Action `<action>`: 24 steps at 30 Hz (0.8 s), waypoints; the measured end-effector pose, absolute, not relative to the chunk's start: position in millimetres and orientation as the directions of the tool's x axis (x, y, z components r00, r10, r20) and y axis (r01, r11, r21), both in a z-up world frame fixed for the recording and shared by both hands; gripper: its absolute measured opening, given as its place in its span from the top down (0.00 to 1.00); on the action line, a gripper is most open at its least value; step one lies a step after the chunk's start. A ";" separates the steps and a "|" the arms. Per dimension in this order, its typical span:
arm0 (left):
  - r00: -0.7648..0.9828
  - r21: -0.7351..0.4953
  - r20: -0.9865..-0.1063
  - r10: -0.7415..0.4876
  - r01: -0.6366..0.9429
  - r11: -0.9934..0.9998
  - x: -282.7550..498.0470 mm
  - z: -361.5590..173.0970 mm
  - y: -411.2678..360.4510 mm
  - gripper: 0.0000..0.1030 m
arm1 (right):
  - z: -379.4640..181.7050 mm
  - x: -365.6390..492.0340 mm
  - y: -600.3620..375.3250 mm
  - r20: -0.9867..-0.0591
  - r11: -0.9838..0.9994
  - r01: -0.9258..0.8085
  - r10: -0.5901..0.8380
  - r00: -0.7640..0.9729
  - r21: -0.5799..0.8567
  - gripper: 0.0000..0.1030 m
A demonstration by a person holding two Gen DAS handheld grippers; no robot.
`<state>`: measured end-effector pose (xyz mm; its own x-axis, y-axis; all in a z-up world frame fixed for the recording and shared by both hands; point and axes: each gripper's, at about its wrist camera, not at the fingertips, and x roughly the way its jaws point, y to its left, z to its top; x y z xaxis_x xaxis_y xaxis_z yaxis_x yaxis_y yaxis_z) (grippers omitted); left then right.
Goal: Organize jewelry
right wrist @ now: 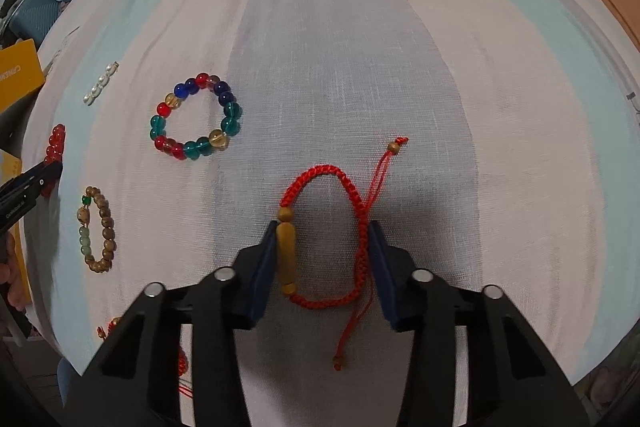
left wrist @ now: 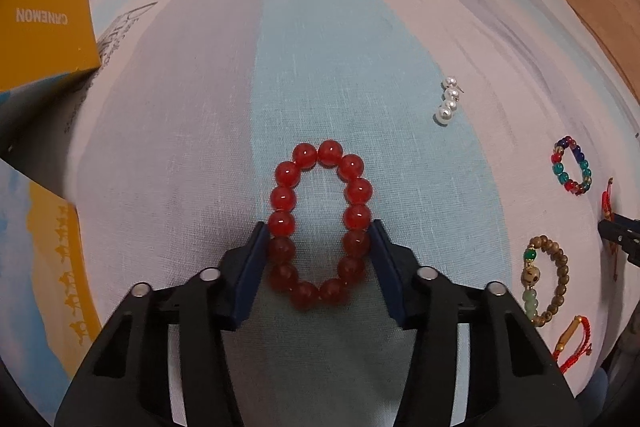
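Left gripper (left wrist: 318, 239) is squeezed onto the red bead bracelet (left wrist: 320, 223), pads touching beads on both sides, so the loop sits pinched into an oval on the striped cloth (left wrist: 320, 47). The near beads sit in shadow between the fingers.

Right gripper (right wrist: 323, 241) is clamped on the red cord bracelet (right wrist: 326, 231): one pad against its long yellowish bead, the other against the braided side. The loose tails trail out at 1 and 6 o'clock.

From the right camera, the multicolour bead bracelet (right wrist: 195, 116) is at 10 o'clock, the pearl piece (right wrist: 100, 85) further out and too small to read, and the wooden bead bracelet (right wrist: 97, 229) at 9. Another red cord piece (right wrist: 107, 331) at 8 o'clock is mostly hidden behind the gripper body. The yellow box (left wrist: 40, 27) is cut off at the left view's edge.
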<state>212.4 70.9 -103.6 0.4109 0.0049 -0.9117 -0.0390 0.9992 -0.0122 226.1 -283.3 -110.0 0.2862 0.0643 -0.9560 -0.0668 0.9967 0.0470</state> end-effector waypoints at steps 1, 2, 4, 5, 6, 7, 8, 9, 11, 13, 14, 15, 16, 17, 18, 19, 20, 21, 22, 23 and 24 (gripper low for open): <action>0.409 -0.018 -0.912 0.002 -0.046 0.999 212.7 -103.9 71.5 0.61 | -109.2 225.8 -281.8 -0.957 0.997 -0.065 0.064 0.284 0.047 0.68; 0.406 -0.022 -0.914 -0.001 -0.049 0.999 212.0 -103.9 71.1 0.66 | -108.5 225.9 -282.3 -0.957 0.997 -0.063 0.064 0.281 0.048 0.74; 0.398 -0.036 -0.917 -0.011 -0.054 0.998 213.3 -103.5 71.6 0.75 | -106.5 222.9 -281.0 -0.958 0.997 -0.059 0.065 0.281 0.050 0.81; 0.395 -0.040 -0.919 -0.015 -0.055 0.998 213.1 -102.9 71.2 0.75 | -106.2 223.1 -280.3 -0.957 0.997 -0.057 0.067 0.281 0.052 0.86; 0.392 -0.047 -0.920 -0.020 -0.060 0.997 213.9 -101.6 71.8 0.78 | -105.5 222.1 -280.1 -0.957 0.997 -0.053 0.069 0.281 0.057 0.88; 0.389 -0.049 -0.921 -0.021 -0.062 0.997 214.5 -101.2 72.0 0.87 | -105.2 221.2 -280.2 -0.957 0.997 -0.050 0.072 0.282 0.060 0.91; 0.387 -0.048 -0.922 -0.018 -0.069 0.996 215.1 -100.1 73.4 0.88 | -106.2 219.0 -278.7 -0.956 0.997 -0.049 0.075 0.283 0.064 0.92; 0.386 -0.063 -0.922 -0.028 -0.079 0.995 214.8 -98.6 75.1 0.88 | -106.1 216.3 -280.0 -0.955 0.997 -0.044 0.079 0.287 0.069 0.92; 0.390 -0.070 -0.920 -0.032 -0.083 0.994 212.5 -97.3 74.6 0.88 | -104.1 213.9 -281.2 -0.953 0.996 -0.037 0.085 0.291 0.078 0.93; 0.393 -0.075 -0.919 -0.037 -0.083 0.994 209.2 -96.6 73.3 0.88 | -100.8 210.7 -282.5 -0.949 0.996 -0.035 0.091 0.301 0.085 0.93; 0.396 -0.066 -0.918 -0.030 -0.077 0.995 207.4 -96.3 71.6 0.88 | -98.9 209.4 -281.7 -0.947 0.996 -0.036 0.093 0.306 0.086 0.93; 0.397 -0.069 -0.917 -0.032 -0.078 0.995 206.1 -95.7 71.0 0.88 | -97.3 207.7 -279.9 -0.946 0.996 -0.040 0.091 0.312 0.082 0.93; 0.397 -0.077 -0.917 -0.038 -0.082 0.994 205.3 -95.0 71.8 0.88 | -96.1 206.8 -278.8 -0.945 0.996 -0.043 0.091 0.314 0.082 0.93; 0.396 -0.078 -0.917 -0.040 -0.080 0.994 204.2 -93.0 70.5 0.88 | -94.2 205.4 -278.2 -0.944 0.996 -0.045 0.088 0.318 0.077 0.93; 0.405 -0.073 -0.914 -0.035 -0.079 0.994 203.7 -90.0 70.4 0.88 | -91.2 204.0 -277.2 -0.941 0.996 -0.045 0.084 0.327 0.074 0.93; 0.409 -0.076 -0.912 -0.036 -0.082 0.994 201.4 -87.6 69.8 0.88 | -89.3 202.9 -276.7 -0.939 0.996 -0.043 0.087 0.333 0.078 0.93; 0.408 -0.089 -0.912 -0.046 -0.087 0.992 201.0 -85.0 70.1 0.88 | -85.9 201.3 -276.5 -0.936 0.996 -0.042 0.089 0.341 0.080 0.93; 0.411 -0.099 -0.910 -0.054 -0.089 0.991 201.0 -81.4 69.0 0.88 | -83.5 199.7 -275.7 -0.934 0.996 -0.044 0.090 0.347 0.079 0.93; 0.413 -0.089 -0.910 -0.047 -0.083 0.993 199.9 -78.7 66.3 0.88 | -81.9 199.6 -275.4 -0.932 0.996 -0.046 0.090 0.350 0.079 0.93; 0.416 -0.080 -0.909 -0.041 -0.075 0.994 199.0 -76.1 63.9 0.88 | -80.9 198.4 -273.8 -0.932 0.996 -0.047 0.089 0.352 0.077 0.93; 0.416 -0.083 -0.908 -0.045 -0.072 0.994 198.2 -73.5 62.7 0.88 | -78.6 195.4 -274.1 -0.932 0.996 -0.049 0.088 0.352 0.075 0.93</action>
<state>198.2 62.7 -73.5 0.4163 -0.0455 -0.9081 -0.0717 0.9940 -0.0827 195.4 -274.1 -78.6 0.3524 0.0880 -0.9317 -0.0491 0.9959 0.0755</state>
